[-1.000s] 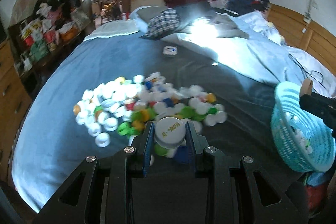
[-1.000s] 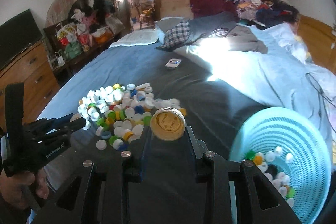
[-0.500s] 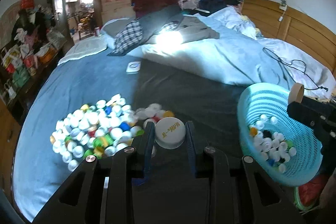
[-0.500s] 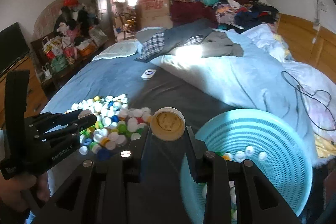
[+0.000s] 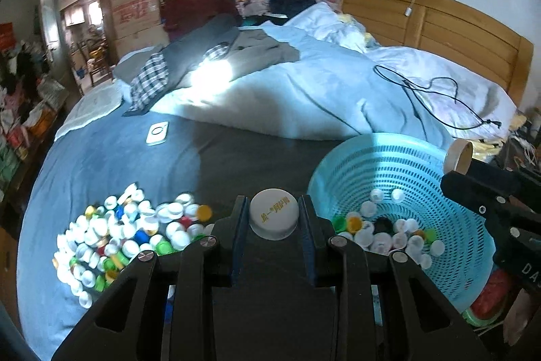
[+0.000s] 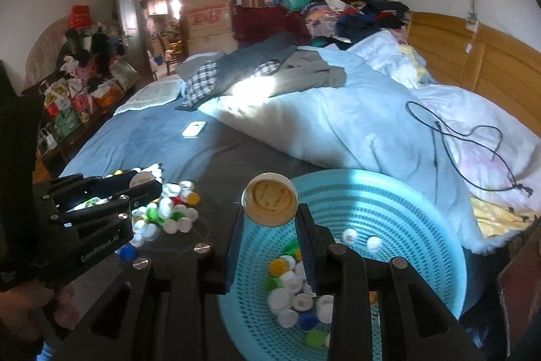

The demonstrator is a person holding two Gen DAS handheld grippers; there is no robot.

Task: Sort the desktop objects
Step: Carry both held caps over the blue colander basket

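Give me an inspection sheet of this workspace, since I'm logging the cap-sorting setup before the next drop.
Surface: bed with a blue cover, rumpled pale duvet behind.
Job's things: loose pile of bottle caps on the cover; blue basket at the bed edge, some caps already inside.
Clutter: small white device on the cover; checked shirt and grey clothes by the duvet.
Grippers: left gripper shut on a white cap; right gripper shut on a tan cap, above the basket.
Cables: black cable looped over the duvet.
Surroundings: wooden headboard, cardboard boxes, heaped clothes, crowded shelves.
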